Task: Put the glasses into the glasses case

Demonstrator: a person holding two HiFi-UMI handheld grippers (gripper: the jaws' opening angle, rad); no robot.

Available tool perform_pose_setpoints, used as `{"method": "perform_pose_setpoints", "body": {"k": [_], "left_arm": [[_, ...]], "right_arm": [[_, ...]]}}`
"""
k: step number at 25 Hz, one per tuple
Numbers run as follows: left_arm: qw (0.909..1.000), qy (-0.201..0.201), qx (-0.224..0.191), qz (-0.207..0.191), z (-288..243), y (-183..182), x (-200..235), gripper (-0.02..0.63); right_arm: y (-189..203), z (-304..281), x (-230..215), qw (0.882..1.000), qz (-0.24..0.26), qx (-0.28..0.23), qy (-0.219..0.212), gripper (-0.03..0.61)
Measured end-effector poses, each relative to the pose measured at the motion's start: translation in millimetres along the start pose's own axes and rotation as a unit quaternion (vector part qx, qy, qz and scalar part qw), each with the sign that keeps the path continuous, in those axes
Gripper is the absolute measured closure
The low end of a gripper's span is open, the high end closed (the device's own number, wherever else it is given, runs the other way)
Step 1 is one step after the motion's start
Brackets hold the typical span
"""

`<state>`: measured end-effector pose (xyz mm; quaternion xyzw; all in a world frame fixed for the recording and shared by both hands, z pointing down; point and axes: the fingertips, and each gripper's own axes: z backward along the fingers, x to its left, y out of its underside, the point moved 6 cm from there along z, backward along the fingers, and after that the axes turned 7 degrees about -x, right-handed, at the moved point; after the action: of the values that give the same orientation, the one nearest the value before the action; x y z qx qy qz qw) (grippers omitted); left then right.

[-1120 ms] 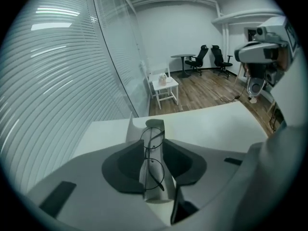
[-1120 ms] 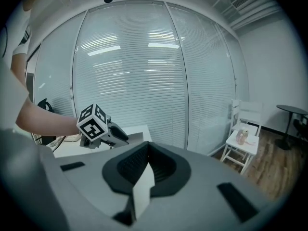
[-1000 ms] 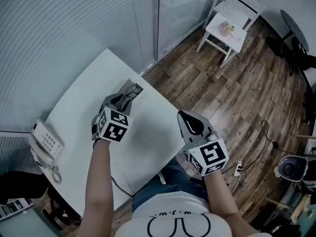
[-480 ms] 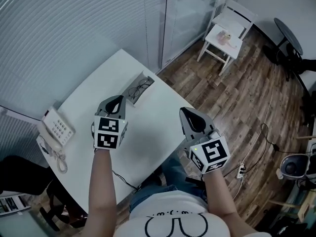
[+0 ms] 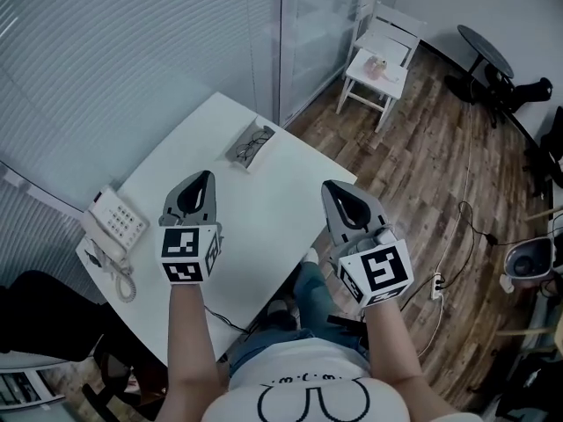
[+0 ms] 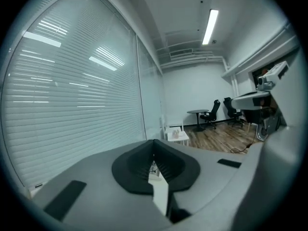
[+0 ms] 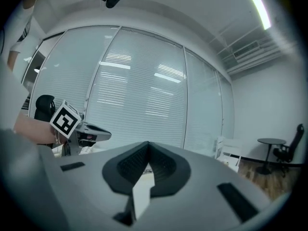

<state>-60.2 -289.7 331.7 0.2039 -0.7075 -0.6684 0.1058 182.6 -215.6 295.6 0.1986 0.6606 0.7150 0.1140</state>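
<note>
- The dark-framed glasses lie in the open grey rectangular glasses case at the far edge of the white table.
- The left gripper, jaws together and empty, hangs nearer, apart from the case.
- The right gripper, also closed on nothing, is farther right.

the table is smooth, matt white. the floor is brown wood plank with a faint sheen. the chair looks like white painted wood. the phone is pale plastic. the left gripper and right gripper have matt grey plastic shells and black ribbed pads. the glasses case is dull grey. the shirt is white cloth.
</note>
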Motion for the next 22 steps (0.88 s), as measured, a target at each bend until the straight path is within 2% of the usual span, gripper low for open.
{"method": "perform_pose_setpoints", "body": {"k": [10,15,22], "left_arm": [[0.9953,0.004,-0.097,0.0,58.1,-53.0,-16.0,0.597],[0.992,-0.004,-0.126,-0.009,75.0,-68.1,-24.4,0.598],[0.9886,-0.025,-0.148,-0.011,95.9,-81.8,-30.7,0.598]], "right_arm": [[-56.5,30.0,21.4,0.998,0.034,-0.045,0.02,0.569],[-75.2,36.2,25.2,0.996,0.046,-0.069,0.016,0.569],[-80.6,51.8,26.3,0.996,0.034,-0.074,0.019,0.569]]}}
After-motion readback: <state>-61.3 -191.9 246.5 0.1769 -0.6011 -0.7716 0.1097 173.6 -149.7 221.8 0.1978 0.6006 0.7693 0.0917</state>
